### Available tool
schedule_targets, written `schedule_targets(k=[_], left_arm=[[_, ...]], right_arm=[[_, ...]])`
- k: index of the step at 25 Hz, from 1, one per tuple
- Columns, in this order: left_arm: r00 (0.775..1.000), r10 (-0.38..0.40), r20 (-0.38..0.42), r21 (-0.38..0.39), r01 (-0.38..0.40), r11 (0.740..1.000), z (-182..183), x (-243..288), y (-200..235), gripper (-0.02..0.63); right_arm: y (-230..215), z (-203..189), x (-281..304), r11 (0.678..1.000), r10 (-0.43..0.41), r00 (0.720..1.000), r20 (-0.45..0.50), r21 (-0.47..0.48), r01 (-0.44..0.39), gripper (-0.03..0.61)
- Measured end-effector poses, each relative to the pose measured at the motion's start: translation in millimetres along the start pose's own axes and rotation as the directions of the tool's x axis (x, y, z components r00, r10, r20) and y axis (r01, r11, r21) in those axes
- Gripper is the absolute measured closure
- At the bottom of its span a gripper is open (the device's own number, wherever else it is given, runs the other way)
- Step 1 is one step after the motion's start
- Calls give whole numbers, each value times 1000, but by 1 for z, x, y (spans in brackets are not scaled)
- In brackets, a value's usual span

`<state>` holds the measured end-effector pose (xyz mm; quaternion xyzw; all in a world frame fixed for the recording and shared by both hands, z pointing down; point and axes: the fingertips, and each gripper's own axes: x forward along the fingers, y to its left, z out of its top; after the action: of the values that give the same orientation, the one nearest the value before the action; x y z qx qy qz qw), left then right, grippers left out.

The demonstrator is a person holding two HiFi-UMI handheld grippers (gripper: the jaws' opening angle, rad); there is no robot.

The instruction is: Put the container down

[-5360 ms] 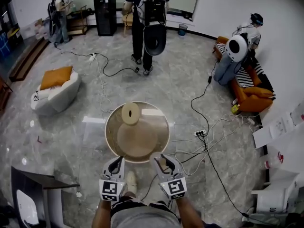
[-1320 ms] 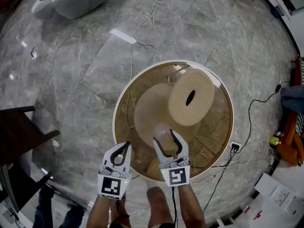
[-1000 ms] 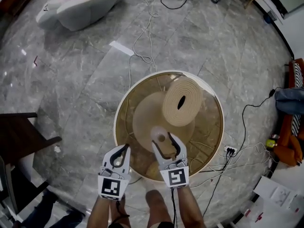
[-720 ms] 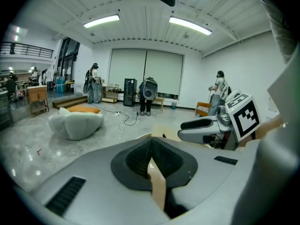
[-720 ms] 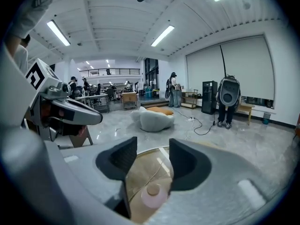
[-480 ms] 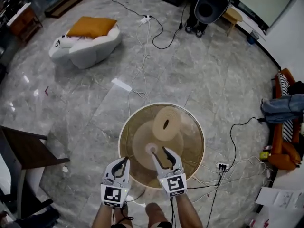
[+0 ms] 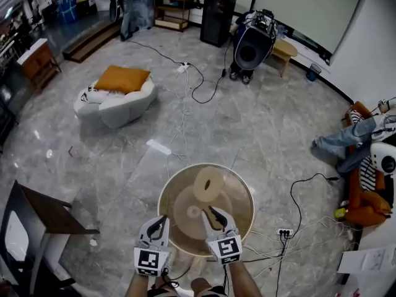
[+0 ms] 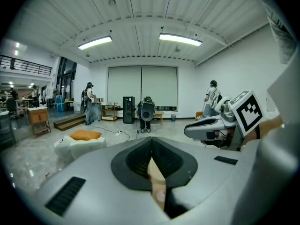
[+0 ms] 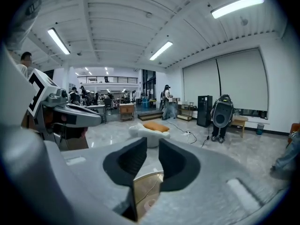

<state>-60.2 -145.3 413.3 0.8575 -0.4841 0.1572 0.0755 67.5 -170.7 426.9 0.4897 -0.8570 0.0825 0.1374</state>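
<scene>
A small pale round container (image 7: 194, 212) stands on the round glass-topped table (image 7: 242, 210), just beside a big coiled woven disc (image 7: 208, 184). My right gripper (image 7: 213, 213) hovers over the table's near half, its tips just right of the container and apart from it. Its jaws are closing with nothing between them. In the right gripper view a gap still shows between the dark pads (image 9: 173, 161), with the table's rim (image 9: 150, 177) and the container (image 9: 149, 204) below. My left gripper (image 7: 161, 221) is shut and empty at the table's near-left edge.
A white beanbag with an orange cushion (image 7: 117, 98) lies far left. A dark wooden table (image 7: 46, 212) stands at the near left. Cables and a power strip (image 7: 284, 232) trail over the marble floor to the right. A person (image 7: 250, 45) stands at the back; another (image 7: 356, 144) sits at right.
My right jaws have let the container go, drawn back a little and narrowed. The container stays on the table. The head view has pulled up and away, showing more of the room.
</scene>
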Motion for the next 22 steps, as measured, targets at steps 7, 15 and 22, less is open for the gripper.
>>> schedule_targets(k=[7,15,22], left_arm=[[999,2,42,23,-2,1000,46,-48,-29,595],[997,-9,83,55,5,998,71,-93,-76,595],[996,-29,87,67,23,997,67,-117,-99,595]], right_arm=[[7,52,-68,999,-40,997,66,-27,41,554],[5,73,-152,993,-103,986,129,-44,110,574],[16,70,-198,990,-120,983,135,-52,128,577]])
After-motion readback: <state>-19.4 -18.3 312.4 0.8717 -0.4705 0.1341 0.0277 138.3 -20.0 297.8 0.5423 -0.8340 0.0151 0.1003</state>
